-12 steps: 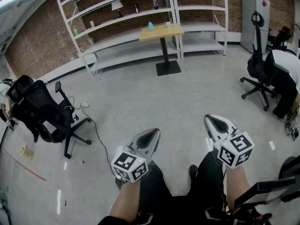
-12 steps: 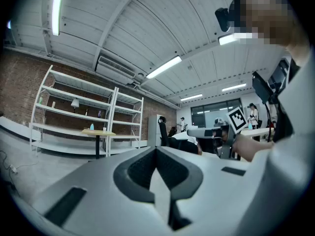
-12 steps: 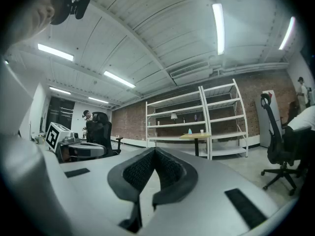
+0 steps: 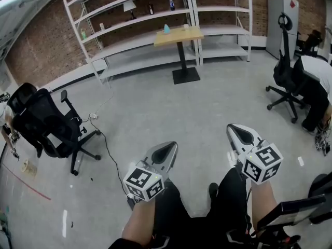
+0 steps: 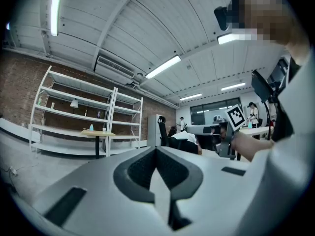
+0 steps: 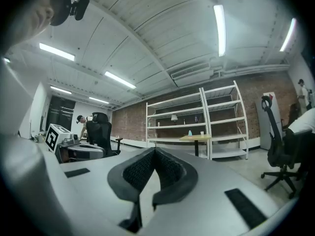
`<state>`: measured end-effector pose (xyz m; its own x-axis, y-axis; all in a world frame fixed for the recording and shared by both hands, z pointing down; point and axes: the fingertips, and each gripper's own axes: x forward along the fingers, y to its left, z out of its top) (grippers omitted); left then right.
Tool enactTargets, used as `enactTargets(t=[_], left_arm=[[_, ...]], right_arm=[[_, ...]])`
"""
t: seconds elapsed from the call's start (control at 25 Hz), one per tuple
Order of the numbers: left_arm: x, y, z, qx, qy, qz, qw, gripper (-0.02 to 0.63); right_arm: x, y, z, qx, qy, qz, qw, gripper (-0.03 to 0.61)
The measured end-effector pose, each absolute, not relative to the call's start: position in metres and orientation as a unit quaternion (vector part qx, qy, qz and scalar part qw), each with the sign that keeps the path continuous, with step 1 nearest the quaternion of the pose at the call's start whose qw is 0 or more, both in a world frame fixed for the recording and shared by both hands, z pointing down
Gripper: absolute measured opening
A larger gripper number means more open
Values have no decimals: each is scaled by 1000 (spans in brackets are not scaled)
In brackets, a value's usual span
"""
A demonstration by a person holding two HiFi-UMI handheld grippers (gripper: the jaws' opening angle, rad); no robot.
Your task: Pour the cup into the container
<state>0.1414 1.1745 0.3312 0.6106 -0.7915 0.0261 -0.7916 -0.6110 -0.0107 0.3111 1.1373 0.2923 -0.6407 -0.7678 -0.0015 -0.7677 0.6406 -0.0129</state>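
At bottom of head view, grey left gripper (image 4: 167, 150) and grey right gripper (image 4: 237, 135) hover where they were, both clenched, empty. Small white cup (image 4: 185, 27) and small blue container (image 4: 166, 28) sit far off on light wooden table (image 4: 193, 35), upper middle. Pouring not started.

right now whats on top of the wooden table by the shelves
A blue bottle and a white cup stand on the table, the bottle to the left. It is too far away to tell what is in the cup.
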Motion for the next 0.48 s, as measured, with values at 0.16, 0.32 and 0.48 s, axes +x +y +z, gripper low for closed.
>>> enactTargets(t=[0.16,0.32,0.48], left_arm=[[141,1175,334,898,-440,16,3,-8],[141,1174,342,898,-439,17,9,-8],[140,1162,355,898,-439,20,22,-8]], right_arm=[[309,1137,293,-418,908,-12,2,0],[308,1136,299,-416,909,-25,8,0],[307,1126,309,-412,911,-23,-2,0]])
